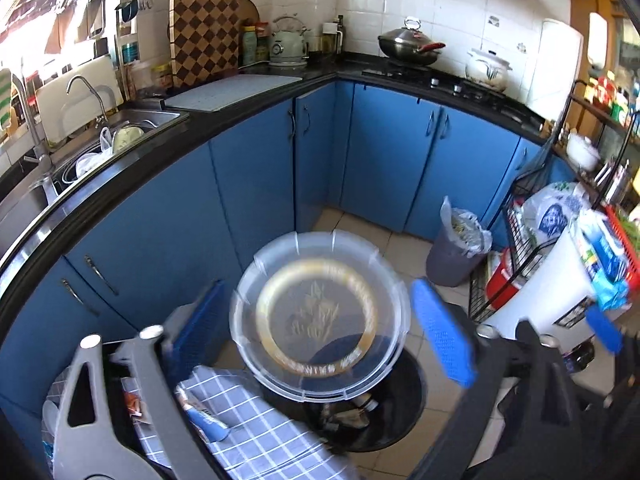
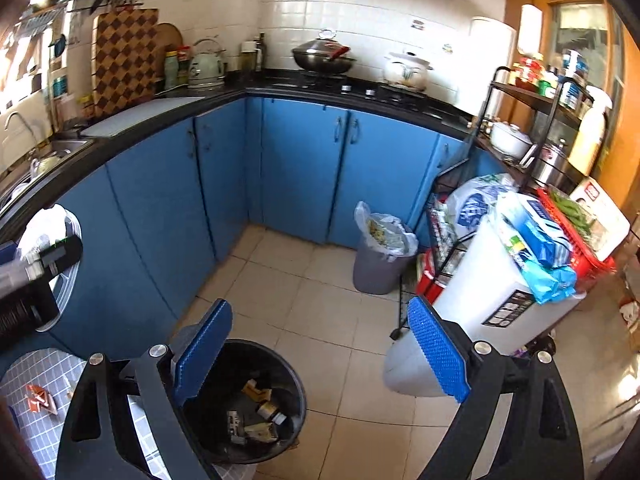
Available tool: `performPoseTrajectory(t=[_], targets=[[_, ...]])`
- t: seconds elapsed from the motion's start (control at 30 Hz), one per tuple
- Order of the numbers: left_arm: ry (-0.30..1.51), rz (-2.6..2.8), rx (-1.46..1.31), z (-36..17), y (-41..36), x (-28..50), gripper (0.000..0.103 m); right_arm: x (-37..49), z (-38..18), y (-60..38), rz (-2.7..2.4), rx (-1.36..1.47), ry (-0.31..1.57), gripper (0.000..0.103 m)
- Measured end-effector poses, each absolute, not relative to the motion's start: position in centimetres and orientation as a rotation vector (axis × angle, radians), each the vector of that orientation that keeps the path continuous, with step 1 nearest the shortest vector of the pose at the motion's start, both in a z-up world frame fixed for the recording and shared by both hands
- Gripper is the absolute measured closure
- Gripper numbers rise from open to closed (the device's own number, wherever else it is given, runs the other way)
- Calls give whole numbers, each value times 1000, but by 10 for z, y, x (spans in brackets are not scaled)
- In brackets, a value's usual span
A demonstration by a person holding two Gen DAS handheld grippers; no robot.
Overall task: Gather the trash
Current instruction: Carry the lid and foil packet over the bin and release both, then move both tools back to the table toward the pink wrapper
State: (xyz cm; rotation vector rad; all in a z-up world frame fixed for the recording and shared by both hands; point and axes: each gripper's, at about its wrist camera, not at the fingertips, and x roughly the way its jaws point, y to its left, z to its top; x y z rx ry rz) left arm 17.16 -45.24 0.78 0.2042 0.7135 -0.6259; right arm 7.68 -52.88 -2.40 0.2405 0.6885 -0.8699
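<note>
A round clear plastic lid with a gold ring print hangs blurred between the blue pads of my left gripper. The jaws stand wide and a thin gap shows at each side of the lid. Below it is the black trash bin. In the right wrist view my right gripper is open and empty above the same bin, which holds several scraps and a small bottle. The lid also shows at the left edge behind the left gripper's body. An orange wrapper lies on the checked tablecloth.
A grey bin with a plastic liner stands by the blue cabinets. A white lidded bin topped with blue packets and a black wire rack crowd the right. Tiled floor lies between. The sink is far left.
</note>
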Motion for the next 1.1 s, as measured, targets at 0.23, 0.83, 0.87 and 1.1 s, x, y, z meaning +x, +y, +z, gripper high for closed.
performPoseTrajectory(t=[0.23,0.83,0.87,1.1], targets=[[700,-609,185,22,-448,170,3,66,-20,-533,-866,300,686,16],[831,-153,150,-32,-190,171,3,170,-54,-335,-407,165,831,16],[843,-119,141,-38,-168,169,3,174,-55,-321,-387,153,835,16],[867,64,133,-78,-49,142,3,200,-69,-217,-240,72,874,16]])
